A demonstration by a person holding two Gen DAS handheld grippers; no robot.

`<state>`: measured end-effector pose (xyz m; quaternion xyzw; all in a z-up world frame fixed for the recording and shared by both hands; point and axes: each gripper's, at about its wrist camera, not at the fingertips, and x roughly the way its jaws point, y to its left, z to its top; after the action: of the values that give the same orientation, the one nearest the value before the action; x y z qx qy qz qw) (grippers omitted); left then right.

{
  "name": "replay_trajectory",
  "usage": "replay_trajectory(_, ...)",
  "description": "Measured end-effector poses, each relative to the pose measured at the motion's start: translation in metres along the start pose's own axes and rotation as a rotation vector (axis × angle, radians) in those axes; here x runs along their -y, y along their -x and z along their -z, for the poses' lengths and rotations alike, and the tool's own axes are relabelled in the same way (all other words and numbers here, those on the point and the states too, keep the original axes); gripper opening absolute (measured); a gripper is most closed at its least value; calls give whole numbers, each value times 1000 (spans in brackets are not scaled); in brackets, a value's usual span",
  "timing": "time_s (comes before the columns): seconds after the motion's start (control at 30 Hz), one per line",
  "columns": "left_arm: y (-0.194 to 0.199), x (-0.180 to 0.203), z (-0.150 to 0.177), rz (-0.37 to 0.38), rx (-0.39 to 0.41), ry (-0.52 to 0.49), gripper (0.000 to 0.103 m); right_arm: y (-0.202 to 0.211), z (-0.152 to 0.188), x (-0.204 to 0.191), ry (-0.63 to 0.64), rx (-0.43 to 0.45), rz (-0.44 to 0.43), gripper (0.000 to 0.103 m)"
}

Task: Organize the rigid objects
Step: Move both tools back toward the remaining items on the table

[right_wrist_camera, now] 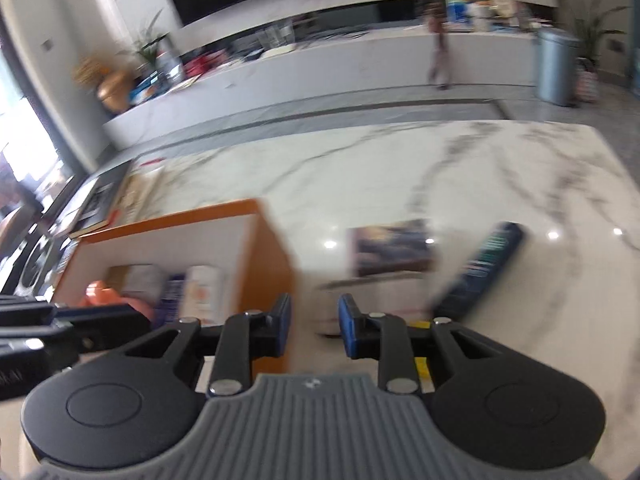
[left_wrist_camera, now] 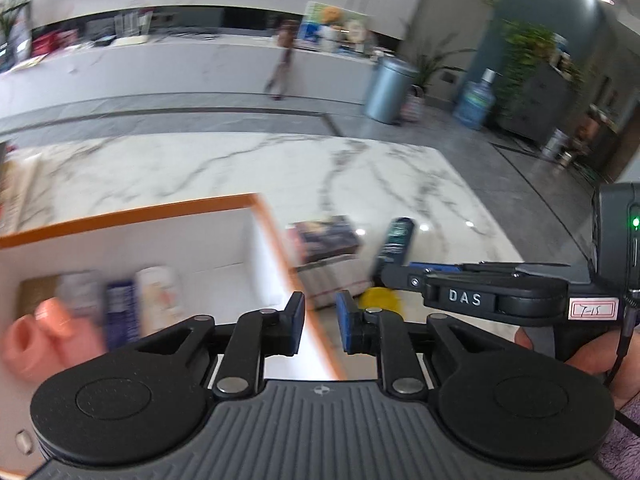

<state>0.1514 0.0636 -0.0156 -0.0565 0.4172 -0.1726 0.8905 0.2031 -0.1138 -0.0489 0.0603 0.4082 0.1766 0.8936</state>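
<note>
An orange-rimmed white box [left_wrist_camera: 256,216] [right_wrist_camera: 272,256] stands on the marble table. It holds a pink container [left_wrist_camera: 52,336], a dark blue packet [left_wrist_camera: 120,312] and a pale bottle [left_wrist_camera: 160,292]. Right of the box lie a flat printed box [left_wrist_camera: 324,236] [right_wrist_camera: 394,246], a dark tube [left_wrist_camera: 394,240] [right_wrist_camera: 480,268] and a yellow object [left_wrist_camera: 380,300]. My left gripper [left_wrist_camera: 320,326] is open and empty over the box's right wall. My right gripper [right_wrist_camera: 314,328] is open and empty, just right of the box. The right gripper also shows in the left wrist view [left_wrist_camera: 480,280].
The marble table [left_wrist_camera: 240,168] [right_wrist_camera: 360,168] stretches ahead. Books and dark items [right_wrist_camera: 80,208] sit at the table's left end. Beyond it are a long white counter [left_wrist_camera: 200,64], a grey bin [left_wrist_camera: 388,88] and a person [left_wrist_camera: 282,64] walking.
</note>
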Motion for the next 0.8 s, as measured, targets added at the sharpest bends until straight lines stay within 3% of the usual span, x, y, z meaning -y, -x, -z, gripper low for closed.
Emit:
replay_trajectory(0.13, -31, 36, -1, 34, -25, -52, 35, 16, 15, 48, -27, 14, 75, 30)
replay_trajectory(0.23, -62, 57, 3, 35, -40, -81, 55, 20, 26, 78, -59, 8, 105, 30)
replay_trajectory(0.3, -83, 71, 8, 8, -59, -113, 60, 18, 33, 93, -92, 12, 106, 30)
replay_trajectory(0.37, -103, 81, 14, -18, -72, -159, 75, 16, 36, 106, -123, 27, 120, 38)
replay_trajectory(0.53, -146, 91, 26, -80, -129, -214, 78, 10, 40, 134, -212, 86, 102, 41)
replay_trajectory(0.8, -179, 96, 35, -122, -165, -182, 79, -15, 43, 157, -326, 40, 80, 41)
